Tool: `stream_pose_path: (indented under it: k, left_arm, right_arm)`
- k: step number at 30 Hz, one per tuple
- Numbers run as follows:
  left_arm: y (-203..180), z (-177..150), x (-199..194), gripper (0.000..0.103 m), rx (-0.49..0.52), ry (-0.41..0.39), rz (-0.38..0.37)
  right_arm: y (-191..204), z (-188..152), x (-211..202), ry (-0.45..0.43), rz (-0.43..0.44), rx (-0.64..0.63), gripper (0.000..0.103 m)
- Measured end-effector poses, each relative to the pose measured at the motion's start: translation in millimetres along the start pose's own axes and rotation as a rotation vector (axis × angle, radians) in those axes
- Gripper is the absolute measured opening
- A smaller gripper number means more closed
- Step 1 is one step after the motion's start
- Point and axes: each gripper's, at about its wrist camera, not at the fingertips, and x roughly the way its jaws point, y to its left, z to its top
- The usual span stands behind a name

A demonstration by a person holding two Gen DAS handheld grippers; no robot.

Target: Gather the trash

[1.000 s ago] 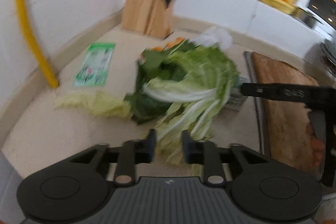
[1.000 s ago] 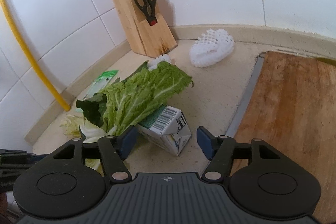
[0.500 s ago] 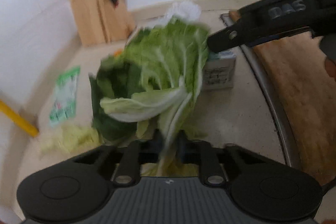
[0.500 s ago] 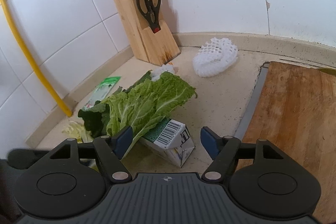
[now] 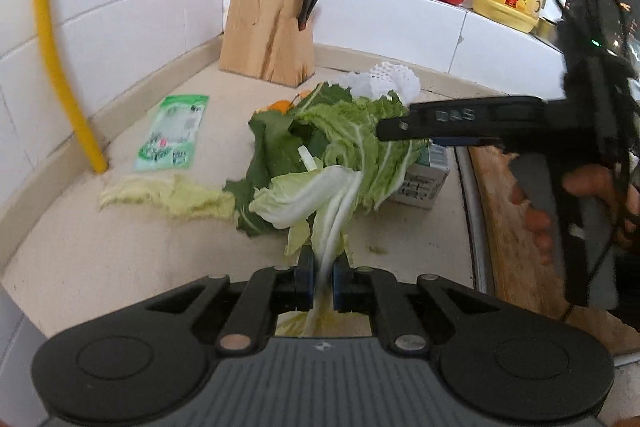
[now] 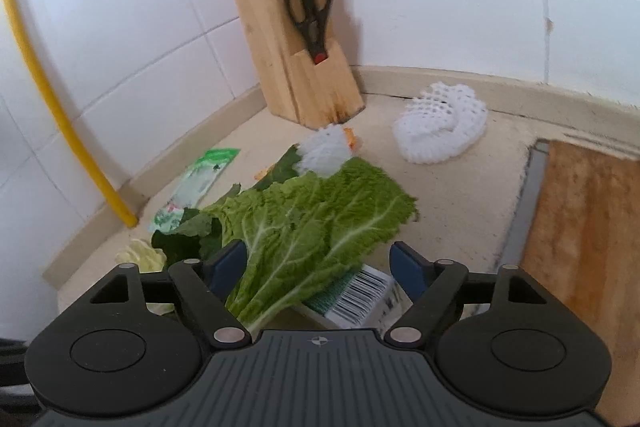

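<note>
Clearly, the left gripper (image 5: 322, 277) was clamped on the pale stalks of the cabbage leaves (image 5: 340, 163), its blue pads pinched together with the white ribs squeezed between them. The leaves fanned up and away from the pads toward the knife block (image 5: 268, 27), their green tips spread over the small carton (image 5: 424, 179) — which lay on the counter (image 5: 120, 259) just beside and partly under them. The right gripper (image 6: 318, 267) hung with its jaws spread apart, nothing between the fingers; it hovered above the carton (image 6: 352, 299) and the leaf tops (image 6: 316, 227), and whether a pad brushed the leaves I could not tell.

Left of the cabbage leaves, a loose pale leaf (image 5: 168, 193) lay flat on the counter, and beyond it, nearer the knife block, a green plastic wrapper (image 5: 174, 135). A white foam net (image 6: 440, 131) sat between the knife block and the wooden cutting board (image 6: 592, 247), apart from both. A second, smaller bit of white netting (image 6: 324, 151) rested at the far edge of the leaves — with an orange scrap (image 5: 280, 105) just beside it. A yellow hose (image 5: 64, 67) ran down the tiled wall left of the knife block.
</note>
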Motion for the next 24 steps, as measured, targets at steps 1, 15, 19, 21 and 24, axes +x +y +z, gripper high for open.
stream_pose_path:
  k: [1,15,19,21,24]
  left_arm:
    - [-0.1,-2.3,0.2,0.006,-0.009,0.000,-0.001]
    - [0.7,-17.5,-11.4,0.006,-0.088,-0.008,-0.017]
    - [3.2,-17.6,-13.8,0.006,-0.103,-0.018,-0.016]
    - [3.3,-17.6,-15.8,0.006,-0.104,-0.024,-0.019]
    - [1.6,-18.7,-18.9,0.006,-0.100,-0.028,-0.025]
  right_arm:
    - [5.1,0.3,2.5,-0.001,-0.011,-0.022,0.083]
    - [49.2,-6.5,0.2,-0.015,0.014,-0.322,0.014]
    - [41.4,-7.8,-19.7,0.012,0.080,-0.235,0.014]
    - [36.9,-9.8,-27.8,0.026,0.101,-0.187,0.014]
    - [30.4,-15.9,-40.6,0.062,0.142,-0.127,0.014]
